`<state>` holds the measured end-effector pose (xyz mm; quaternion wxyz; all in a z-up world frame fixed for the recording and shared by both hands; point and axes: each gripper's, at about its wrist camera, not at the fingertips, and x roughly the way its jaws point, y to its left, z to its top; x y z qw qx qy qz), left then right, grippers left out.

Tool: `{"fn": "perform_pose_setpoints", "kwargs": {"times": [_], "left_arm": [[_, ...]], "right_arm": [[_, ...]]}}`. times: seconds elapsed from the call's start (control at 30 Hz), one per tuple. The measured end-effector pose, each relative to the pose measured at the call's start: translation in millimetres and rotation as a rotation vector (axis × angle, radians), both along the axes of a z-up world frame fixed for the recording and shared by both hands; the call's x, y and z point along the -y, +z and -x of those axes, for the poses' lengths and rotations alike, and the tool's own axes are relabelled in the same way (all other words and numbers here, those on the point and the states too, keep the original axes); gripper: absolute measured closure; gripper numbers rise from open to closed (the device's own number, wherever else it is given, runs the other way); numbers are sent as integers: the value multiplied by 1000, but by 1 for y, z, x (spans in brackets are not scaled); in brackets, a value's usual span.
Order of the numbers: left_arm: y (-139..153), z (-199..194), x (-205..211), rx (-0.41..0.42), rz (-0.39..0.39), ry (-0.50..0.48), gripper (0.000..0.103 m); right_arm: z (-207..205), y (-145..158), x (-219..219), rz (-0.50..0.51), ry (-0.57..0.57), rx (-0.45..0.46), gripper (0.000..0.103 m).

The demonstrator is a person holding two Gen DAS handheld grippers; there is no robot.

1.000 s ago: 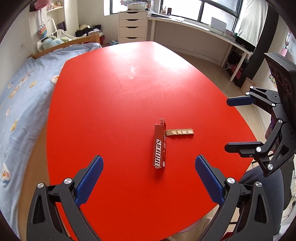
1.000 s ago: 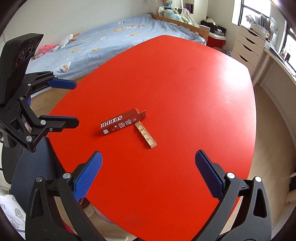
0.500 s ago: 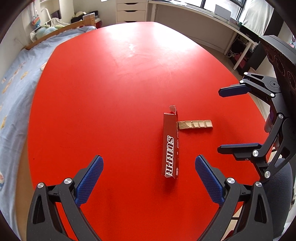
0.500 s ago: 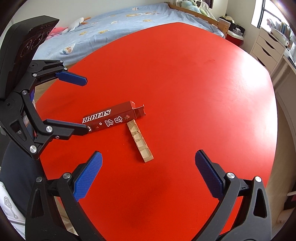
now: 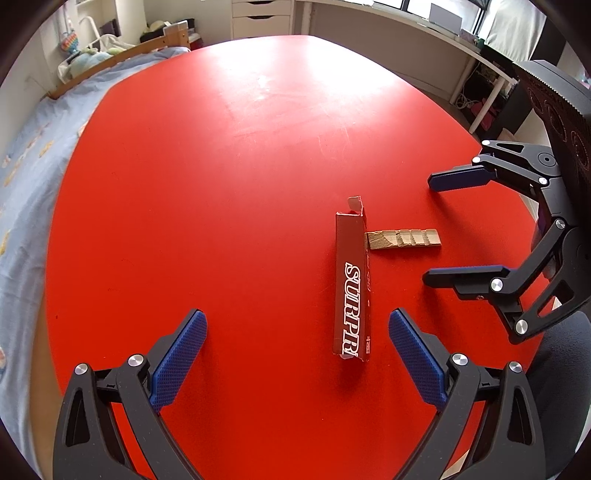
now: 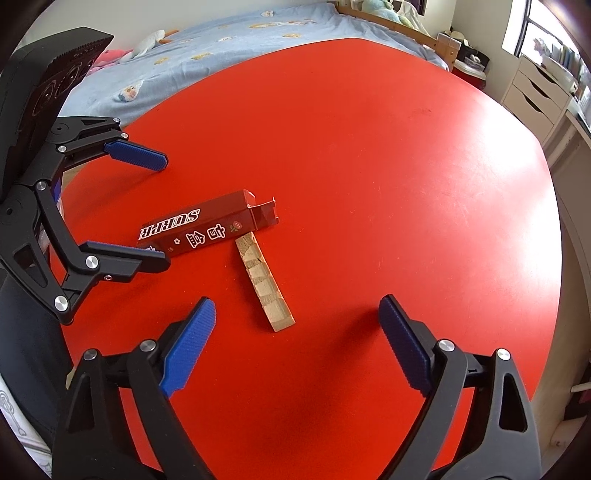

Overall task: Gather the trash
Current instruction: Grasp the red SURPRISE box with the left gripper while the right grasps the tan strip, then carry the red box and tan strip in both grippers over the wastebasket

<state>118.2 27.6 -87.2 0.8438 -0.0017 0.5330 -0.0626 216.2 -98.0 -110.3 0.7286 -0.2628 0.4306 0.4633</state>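
Note:
A long dark-red carton (image 5: 352, 280) printed "SURPR" lies on the red table (image 5: 221, 184), its torn end pointing away. A tan ridged cardboard strip (image 5: 404, 240) lies beside that end. My left gripper (image 5: 297, 347) is open, low over the table, with the carton's near end just inside its right finger. My right gripper (image 6: 295, 325) is open and empty, with the strip (image 6: 264, 282) lying between its fingers and the carton (image 6: 207, 229) just beyond. Each gripper shows in the other's view: the right one (image 5: 439, 229) and the left one (image 6: 159, 206).
A bed with a blue cover (image 6: 240, 40) runs along the table's far side. White drawers (image 5: 264, 18) and a long white desk (image 5: 424, 40) stand by the window. A dark chair seat (image 5: 554, 387) sits at the table's near edge.
Both grippers have moved forward and down toward the carton and strip, which look larger and closer. Both stay open. The carton and strip have not moved.

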Motion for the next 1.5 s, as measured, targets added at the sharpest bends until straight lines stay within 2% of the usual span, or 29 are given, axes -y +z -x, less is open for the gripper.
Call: {"fn": "perform_pose_setpoints", "kwargs": {"times": [0.03, 0.07, 0.1, 0.13, 0.17, 0.2, 0.23, 0.27, 1.03, 1.5], "left_arm": [[1, 0, 1, 9, -16, -12, 23], [3, 0, 3, 13, -38, -21, 36], [4, 0, 2, 14, -42, -21, 42], [6, -2, 0, 15, -39, -17, 59], [7, -3, -1, 13, -41, -14, 77], [8, -3, -2, 9, -40, -14, 78], [8, -3, -2, 6, -33, -18, 80], [8, -3, -2, 5, -34, -23, 89], [14, 1, 2, 22, -50, -21, 90], [56, 39, 14, 104, -49, -30, 90]], "right_arm": [[0, 1, 0, -3, -3, 2, 35], [0, 2, 0, -5, -2, 2, 44], [0, 3, 0, -5, 2, 2, 53], [1, 4, -1, -5, 7, 3, 58], [2, 4, -1, -5, 10, 1, 69], [2, 5, -2, -4, 14, 0, 80], [3, 5, -4, -1, 19, -2, 85], [4, 5, -5, 3, 21, 2, 90], [7, 6, -1, -2, -38, -2, 91], [38, 54, 37, -84, -143, 29, 91]]}}
